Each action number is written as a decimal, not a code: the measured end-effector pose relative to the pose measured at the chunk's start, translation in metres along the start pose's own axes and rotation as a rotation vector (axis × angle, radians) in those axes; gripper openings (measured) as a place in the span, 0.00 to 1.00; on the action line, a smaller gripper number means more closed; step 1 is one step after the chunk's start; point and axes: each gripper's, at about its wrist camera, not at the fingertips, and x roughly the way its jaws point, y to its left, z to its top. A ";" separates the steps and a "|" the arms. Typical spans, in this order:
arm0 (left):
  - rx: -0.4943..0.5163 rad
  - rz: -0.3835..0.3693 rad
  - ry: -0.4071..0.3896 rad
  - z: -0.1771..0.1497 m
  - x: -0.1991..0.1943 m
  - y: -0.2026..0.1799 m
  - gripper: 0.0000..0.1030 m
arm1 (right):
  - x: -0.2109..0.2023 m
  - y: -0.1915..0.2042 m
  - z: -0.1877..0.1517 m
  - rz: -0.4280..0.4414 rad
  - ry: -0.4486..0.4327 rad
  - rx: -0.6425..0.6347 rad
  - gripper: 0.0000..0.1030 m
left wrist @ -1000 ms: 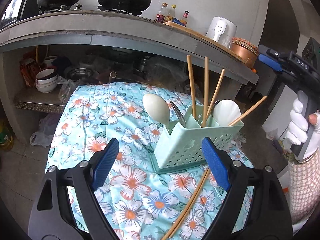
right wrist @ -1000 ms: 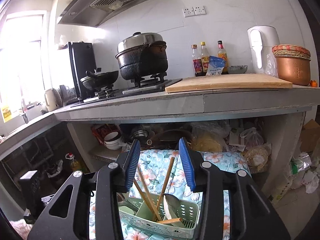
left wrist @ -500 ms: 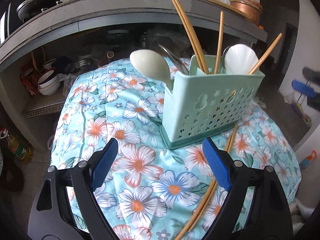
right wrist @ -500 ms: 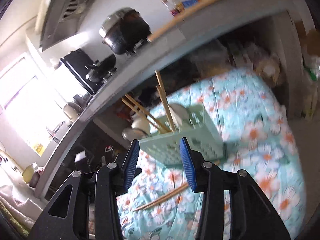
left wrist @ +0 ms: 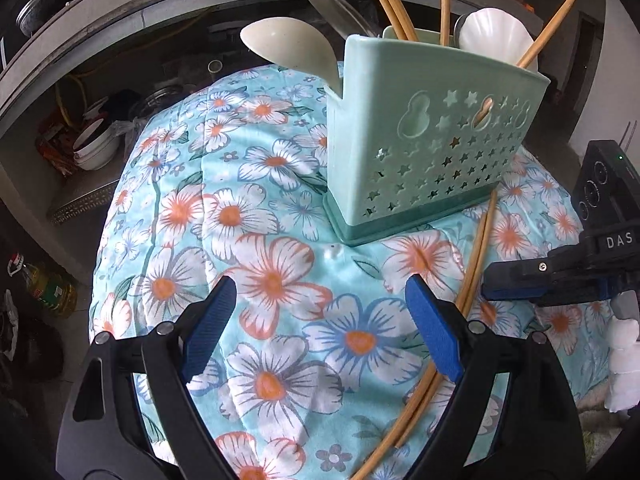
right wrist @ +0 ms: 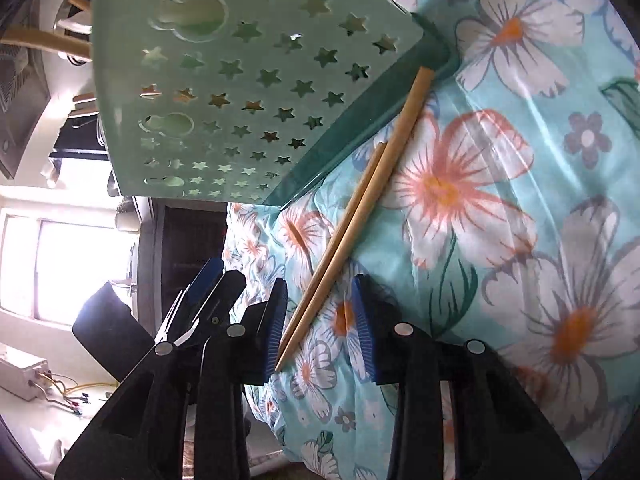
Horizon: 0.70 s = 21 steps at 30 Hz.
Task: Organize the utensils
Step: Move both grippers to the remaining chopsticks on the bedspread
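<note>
Now the right gripper (right wrist: 322,320) has dropped to the chopsticks (right wrist: 352,216), jaws closing around them, not yet pinching. At ten o'clock stands the caddy (right wrist: 248,92); the left gripper (left wrist: 320,320) waits wide, empty.

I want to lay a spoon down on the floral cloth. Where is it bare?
Bare: the wide stretch of floral cloth left of the mint utensil holder. Crowded: right of it, where two chopsticks lie from the holder's base, the right gripper closing around them.

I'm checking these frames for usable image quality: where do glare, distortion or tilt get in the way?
Right wrist view: window blown out white, scene rolled sideways, sheen on the tablecloth. Left wrist view: even light, sharp; fisheye bends the counter edge and chopsticks.
</note>
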 end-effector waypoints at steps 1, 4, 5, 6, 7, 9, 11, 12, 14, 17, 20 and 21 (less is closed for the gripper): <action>0.000 0.000 0.003 -0.001 0.000 0.000 0.80 | 0.002 -0.003 0.000 0.014 -0.002 0.015 0.27; -0.001 0.000 0.008 -0.002 0.001 0.002 0.80 | 0.004 -0.008 0.003 0.024 -0.012 0.044 0.20; -0.003 -0.002 0.009 -0.001 0.001 0.002 0.80 | 0.004 -0.008 0.002 0.024 -0.014 0.049 0.17; -0.007 -0.005 0.010 -0.001 0.001 0.003 0.80 | 0.004 -0.011 0.002 0.023 -0.015 0.055 0.15; -0.009 -0.008 0.011 -0.001 0.001 0.003 0.80 | 0.004 -0.012 0.001 0.025 -0.015 0.062 0.12; -0.011 -0.012 0.011 -0.001 0.001 0.003 0.80 | 0.002 -0.015 0.002 0.033 -0.014 0.072 0.08; -0.010 -0.012 0.011 -0.001 0.001 0.002 0.80 | -0.001 -0.015 0.003 0.028 -0.017 0.066 0.07; -0.009 -0.012 0.011 -0.001 0.001 0.003 0.80 | -0.003 -0.016 0.008 0.030 -0.018 0.069 0.07; -0.010 -0.015 0.013 -0.001 0.001 0.002 0.80 | -0.008 -0.017 0.009 0.049 -0.021 0.078 0.07; -0.010 -0.023 0.015 0.000 0.001 0.000 0.80 | -0.012 -0.019 0.011 0.063 -0.008 0.093 0.09; -0.005 -0.021 0.015 0.000 0.000 -0.002 0.80 | -0.010 -0.022 0.013 0.046 0.005 0.113 0.11; -0.005 -0.022 0.015 0.000 0.000 -0.003 0.80 | -0.008 -0.023 0.014 0.046 0.008 0.121 0.12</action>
